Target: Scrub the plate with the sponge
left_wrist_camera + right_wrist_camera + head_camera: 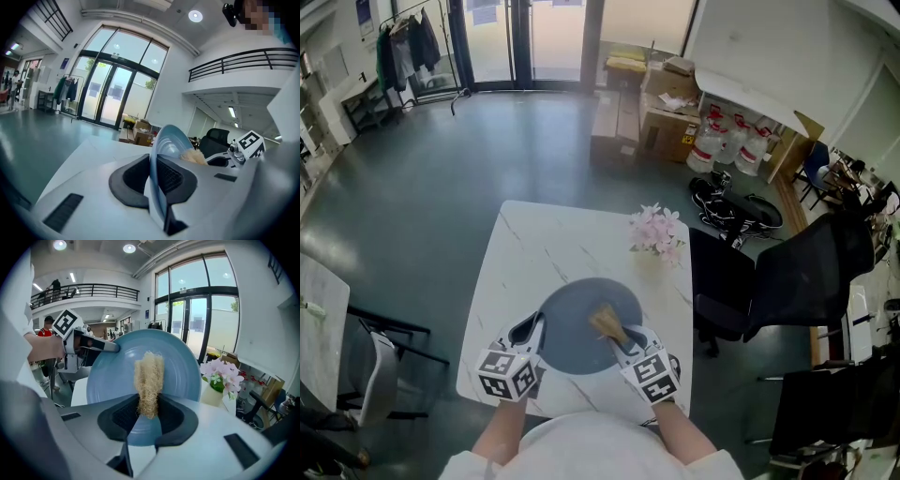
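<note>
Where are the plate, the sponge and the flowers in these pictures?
plate [178, 362]: right gripper view, bare blue face towards its right rim.
sponge [149, 378]: right gripper view, middle of its fibrous body.
flowers [656, 230]: head view, middle of the pink blossoms.

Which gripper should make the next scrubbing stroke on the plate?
Right. The right gripper is shut on the loofah sponge, which lies against the face of the blue plate. The left gripper is shut on that plate's rim, so it is probably best left steadying it.
</note>
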Demonstrator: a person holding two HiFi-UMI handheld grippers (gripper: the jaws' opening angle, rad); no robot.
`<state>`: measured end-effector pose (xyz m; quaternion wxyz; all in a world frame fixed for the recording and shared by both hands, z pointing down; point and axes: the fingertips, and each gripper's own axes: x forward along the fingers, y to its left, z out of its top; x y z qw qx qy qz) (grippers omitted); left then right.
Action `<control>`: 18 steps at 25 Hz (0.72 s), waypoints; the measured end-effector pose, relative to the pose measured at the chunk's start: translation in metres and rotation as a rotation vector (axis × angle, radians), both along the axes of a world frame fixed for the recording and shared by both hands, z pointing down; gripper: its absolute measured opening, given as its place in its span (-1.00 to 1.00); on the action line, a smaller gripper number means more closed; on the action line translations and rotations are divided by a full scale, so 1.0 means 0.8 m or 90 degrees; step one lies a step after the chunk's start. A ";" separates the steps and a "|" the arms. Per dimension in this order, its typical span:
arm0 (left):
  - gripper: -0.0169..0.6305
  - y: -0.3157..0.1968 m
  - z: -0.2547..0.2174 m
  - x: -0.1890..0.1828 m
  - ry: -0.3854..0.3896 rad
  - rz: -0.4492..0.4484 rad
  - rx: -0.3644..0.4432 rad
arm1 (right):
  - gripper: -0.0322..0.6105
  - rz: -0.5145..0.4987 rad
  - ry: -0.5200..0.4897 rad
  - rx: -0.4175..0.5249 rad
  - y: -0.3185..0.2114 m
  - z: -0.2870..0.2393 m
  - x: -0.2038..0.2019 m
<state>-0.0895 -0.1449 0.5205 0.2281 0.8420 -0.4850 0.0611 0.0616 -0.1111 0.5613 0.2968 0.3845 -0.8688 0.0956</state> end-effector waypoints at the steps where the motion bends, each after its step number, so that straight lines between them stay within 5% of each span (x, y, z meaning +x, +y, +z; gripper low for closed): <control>1: -0.81 -0.002 -0.001 -0.002 0.006 -0.004 -0.001 | -0.53 0.003 0.008 -0.009 0.003 0.003 0.005; 10: -0.81 -0.015 -0.016 -0.001 0.025 -0.009 0.015 | -0.53 -0.042 0.058 -0.069 0.043 0.023 -0.004; 18: -0.81 -0.003 -0.014 0.018 0.025 0.019 0.013 | -0.53 -0.084 0.053 -0.025 0.029 -0.006 -0.039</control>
